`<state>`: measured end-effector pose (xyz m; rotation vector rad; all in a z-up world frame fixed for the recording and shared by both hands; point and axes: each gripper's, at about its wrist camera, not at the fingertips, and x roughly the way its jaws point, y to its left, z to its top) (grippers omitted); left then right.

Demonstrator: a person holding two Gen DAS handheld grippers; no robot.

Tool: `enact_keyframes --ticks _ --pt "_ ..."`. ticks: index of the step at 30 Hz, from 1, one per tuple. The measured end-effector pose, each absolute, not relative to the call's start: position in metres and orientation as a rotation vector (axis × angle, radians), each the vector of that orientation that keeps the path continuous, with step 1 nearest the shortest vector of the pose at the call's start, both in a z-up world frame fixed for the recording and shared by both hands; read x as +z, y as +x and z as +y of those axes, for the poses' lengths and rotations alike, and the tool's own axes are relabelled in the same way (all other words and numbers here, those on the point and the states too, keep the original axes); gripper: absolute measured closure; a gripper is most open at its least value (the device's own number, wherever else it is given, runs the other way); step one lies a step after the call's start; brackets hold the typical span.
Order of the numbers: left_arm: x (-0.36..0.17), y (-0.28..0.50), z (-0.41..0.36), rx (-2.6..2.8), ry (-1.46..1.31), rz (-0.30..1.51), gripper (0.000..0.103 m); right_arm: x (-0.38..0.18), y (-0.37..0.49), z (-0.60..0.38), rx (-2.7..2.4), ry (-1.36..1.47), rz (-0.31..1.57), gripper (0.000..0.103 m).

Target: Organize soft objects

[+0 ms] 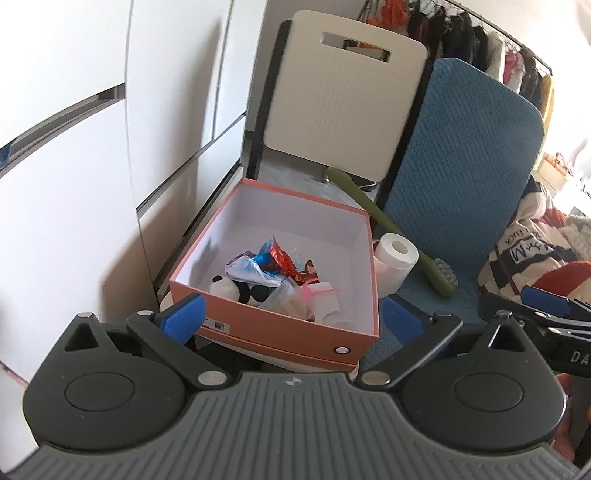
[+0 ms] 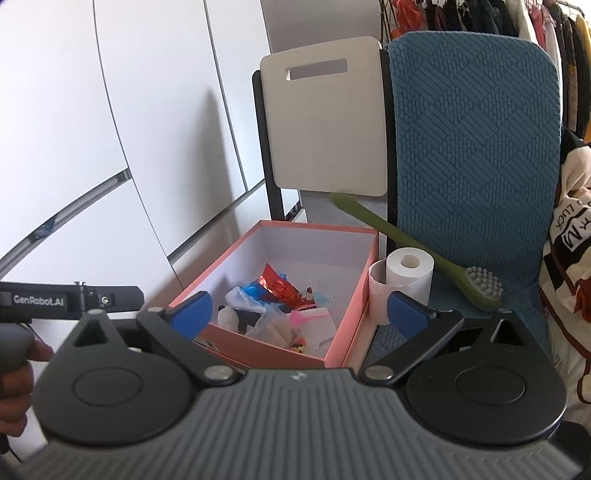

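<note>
Open pink box [image 1: 280, 325], panda plush [image 1: 240, 290], crumpled wrappers [image 1: 266, 264] heaped inside

A lived-in bedroom at home: tall white wardrobe doors [image 2: 110, 110], a crowded rail of hanging clothes [image 2: 498, 18], and a blue quilted fabric headboard [image 2: 476, 155].

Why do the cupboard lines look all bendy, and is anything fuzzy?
Left wrist view: the fisheye lens bows the cupboard seams, the white chair back is smeared with blur, and daylight whitens the top right corner. Right wrist view: the seams curve too, but the box and its shadow on the cupboard look sharper.
</note>
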<state>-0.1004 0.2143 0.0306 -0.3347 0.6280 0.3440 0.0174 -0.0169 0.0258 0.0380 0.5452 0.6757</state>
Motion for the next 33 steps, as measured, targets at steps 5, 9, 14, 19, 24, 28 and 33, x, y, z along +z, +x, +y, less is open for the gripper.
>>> enact_keyframes --ticks 5,9,14,19,24,28,33 --pt "0.031 -0.103 0.212 0.347 -0.328 0.649 0.000 0.031 0.012 -0.019 0.676 0.028 0.533 0.000" --pt "0.034 -0.104 0.212 0.341 -0.334 0.651 0.000 0.032 0.010 -0.019 0.675 0.027 0.533 0.000" --pt "0.036 -0.106 0.211 0.338 -0.325 0.648 0.000 0.034 0.006 -0.021 0.676 0.030 0.529 0.000" --pt "0.035 -0.107 0.210 0.326 -0.320 0.653 0.000 0.035 0.004 -0.020 0.680 0.027 0.533 0.000" --pt "0.036 -0.107 0.211 0.327 -0.320 0.647 0.000 0.036 0.002 -0.019 0.683 0.020 0.534 0.000" --pt "0.035 -0.107 0.211 0.323 -0.318 0.650 0.000 0.036 0.002 -0.019 0.680 0.021 0.534 0.000" --pt "0.033 -0.107 0.211 0.325 -0.319 0.657 0.000 0.036 0.003 -0.019 0.676 0.017 0.531 0.000"
